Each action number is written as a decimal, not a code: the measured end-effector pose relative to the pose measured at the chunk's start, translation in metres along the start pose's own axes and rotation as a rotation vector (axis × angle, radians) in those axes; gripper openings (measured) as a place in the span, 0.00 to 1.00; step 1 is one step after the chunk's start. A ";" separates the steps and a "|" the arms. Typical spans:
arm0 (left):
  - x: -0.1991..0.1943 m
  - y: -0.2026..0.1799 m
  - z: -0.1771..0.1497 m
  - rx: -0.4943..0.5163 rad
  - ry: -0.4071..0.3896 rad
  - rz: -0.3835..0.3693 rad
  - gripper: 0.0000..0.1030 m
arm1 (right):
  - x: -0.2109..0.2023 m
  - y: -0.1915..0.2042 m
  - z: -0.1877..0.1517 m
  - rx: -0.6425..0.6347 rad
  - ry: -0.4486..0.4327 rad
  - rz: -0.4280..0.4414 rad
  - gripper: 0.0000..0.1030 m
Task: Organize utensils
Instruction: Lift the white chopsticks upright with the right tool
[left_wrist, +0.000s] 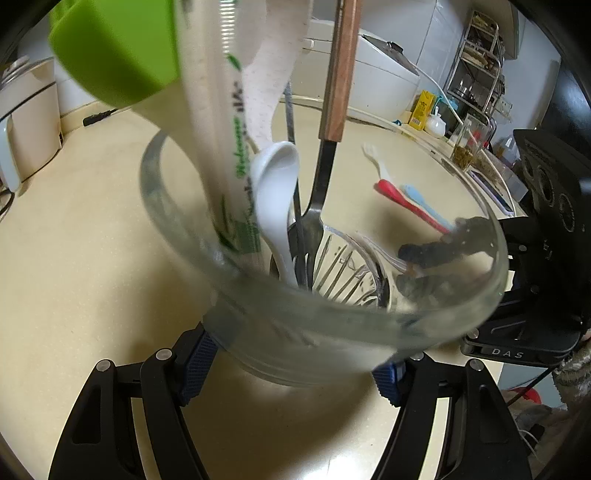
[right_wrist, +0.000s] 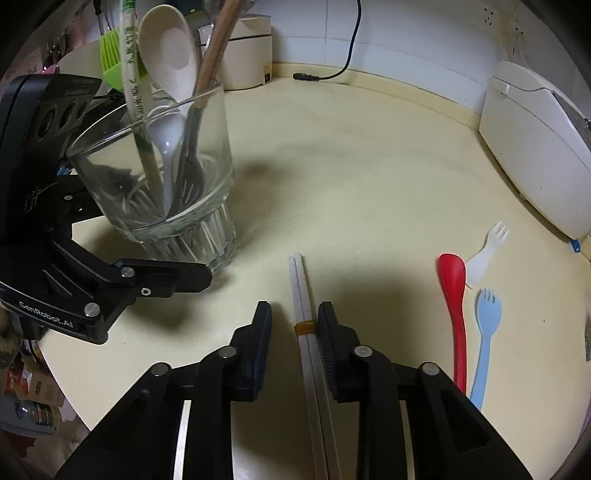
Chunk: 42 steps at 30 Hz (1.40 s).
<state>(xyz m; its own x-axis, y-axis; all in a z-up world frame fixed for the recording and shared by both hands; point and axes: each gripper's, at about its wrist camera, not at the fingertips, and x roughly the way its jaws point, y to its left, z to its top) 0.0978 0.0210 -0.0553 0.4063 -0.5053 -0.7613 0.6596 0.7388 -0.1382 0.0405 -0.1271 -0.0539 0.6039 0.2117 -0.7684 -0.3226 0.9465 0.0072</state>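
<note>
A clear drinking glass (right_wrist: 162, 177) stands on a cream tabletop (right_wrist: 351, 177), tilted a little, already holding a white spoon (right_wrist: 168, 48), a wood-handled fork (left_wrist: 325, 173), a green silicone brush (left_wrist: 110, 51) and paper-wrapped chopsticks (right_wrist: 136, 96). The left tongs (left_wrist: 295, 373) are closed around the base of the glass, blue pads pressed to either side.

The right tongs (right_wrist: 293, 332) are open and low over the tabletop, straddling a pair of white chopsticks (right_wrist: 301, 291) bound by a small amber band. The chopsticks lie close against the right-hand finger, with a gap to the left one. Nothing is gripped yet.

Well apart to the right lie a red spoon (right_wrist: 456, 295), a blue plastic fork (right_wrist: 484, 332) and a white plastic fork (right_wrist: 487, 245), the red spoon's bowl overlapping the white fork's handle.

Likely risks: because the chopsticks sit off-centre, closing may push them sideways or pinch only one stick, though the band should keep the pair together. The glass is crowded with tall handles, so the long sticks may knock them on the way in, and a tilted glass could tip if the left hold loosens.

Open tabletop between the chopsticks and the glass gives a clear path. A white appliance (right_wrist: 535, 155) borders the far right; the tabletop's front edge curves close below the left tongs.
</note>
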 end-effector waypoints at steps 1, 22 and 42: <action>0.000 -0.001 0.000 0.004 0.001 0.001 0.73 | -0.001 0.000 -0.002 0.006 -0.004 -0.001 0.20; 0.002 -0.006 0.003 0.015 0.005 0.011 0.73 | -0.021 -0.037 -0.009 0.249 -0.101 0.147 0.12; 0.002 -0.004 0.003 0.010 0.002 0.005 0.73 | -0.067 -0.060 0.006 0.365 -0.286 0.291 0.12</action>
<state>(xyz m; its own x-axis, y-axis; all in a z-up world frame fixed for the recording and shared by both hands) 0.0977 0.0154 -0.0546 0.4080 -0.5009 -0.7633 0.6643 0.7364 -0.1282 0.0237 -0.1962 0.0008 0.7180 0.4868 -0.4975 -0.2626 0.8514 0.4540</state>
